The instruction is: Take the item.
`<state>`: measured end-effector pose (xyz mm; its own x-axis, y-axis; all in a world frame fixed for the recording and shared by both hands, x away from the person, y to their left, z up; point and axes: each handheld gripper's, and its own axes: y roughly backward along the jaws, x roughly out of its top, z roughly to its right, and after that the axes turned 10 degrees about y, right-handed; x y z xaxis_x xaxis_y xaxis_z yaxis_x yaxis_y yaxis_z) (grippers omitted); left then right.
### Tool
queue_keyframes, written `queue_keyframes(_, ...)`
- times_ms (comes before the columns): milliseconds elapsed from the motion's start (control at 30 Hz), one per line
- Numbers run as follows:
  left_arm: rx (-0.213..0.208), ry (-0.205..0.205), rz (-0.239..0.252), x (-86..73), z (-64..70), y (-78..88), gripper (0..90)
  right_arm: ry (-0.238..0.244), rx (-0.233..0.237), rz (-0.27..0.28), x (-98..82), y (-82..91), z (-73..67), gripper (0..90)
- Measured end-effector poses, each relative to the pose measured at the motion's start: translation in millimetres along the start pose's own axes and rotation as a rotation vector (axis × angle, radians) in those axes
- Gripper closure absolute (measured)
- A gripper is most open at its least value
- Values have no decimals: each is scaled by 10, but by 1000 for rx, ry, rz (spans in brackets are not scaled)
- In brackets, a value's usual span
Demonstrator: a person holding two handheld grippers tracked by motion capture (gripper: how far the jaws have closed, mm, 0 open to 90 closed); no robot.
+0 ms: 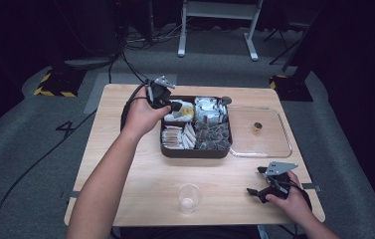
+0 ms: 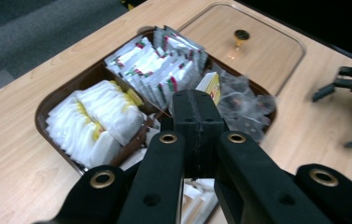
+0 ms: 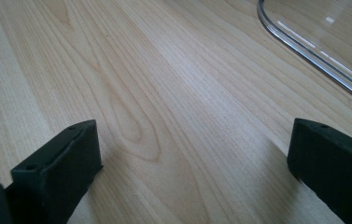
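Note:
A dark brown compartment tray (image 1: pixel 195 152) of sachets sits at the table's middle. My left gripper (image 1: pixel 175 106) hangs over its left rear compartment, jaws pressed together. In the left gripper view the closed gripper (image 2: pixel 197 100) pinches a yellow-and-white packet (image 2: pixel 209 84) that sticks out past the tips, above the tray (image 2: pixel 47 100). The same packet (image 1: pixel 184 110) shows by the tips in the high view. My right gripper (image 1: pixel 255 181) rests low at the front right of the table, open. In the right gripper view, the right gripper (image 3: pixel 192 154) has only bare wood between its jaws.
A clear lid (image 1: pixel 269 144) with a small brass knob (image 1: pixel 257 127) lies flat to the right of the tray; its rim (image 3: pixel 313 58) runs just beyond the right gripper. A clear plastic cup (image 1: pixel 189 198) stands near the front edge. A black cable trails off the table's left side.

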<state>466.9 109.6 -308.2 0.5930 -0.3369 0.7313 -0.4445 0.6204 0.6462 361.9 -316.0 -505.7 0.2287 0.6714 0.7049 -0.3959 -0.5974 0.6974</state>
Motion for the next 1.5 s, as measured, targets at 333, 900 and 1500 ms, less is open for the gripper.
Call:
queue_keyframes(333, -35, -60, 33, -252, 298, 272, 900, 3, 3, 1, -2, 1, 4, 29)
queue_keyframes(900, -85, -112, 57, -740, 708, 415, 900, 3, 2, 1, -3, 2, 3, 29)
queue_keyframes(1500, -171, -158, 59, -1231, 1082, 291, 900, 3, 2, 1, -3, 2, 2, 29)
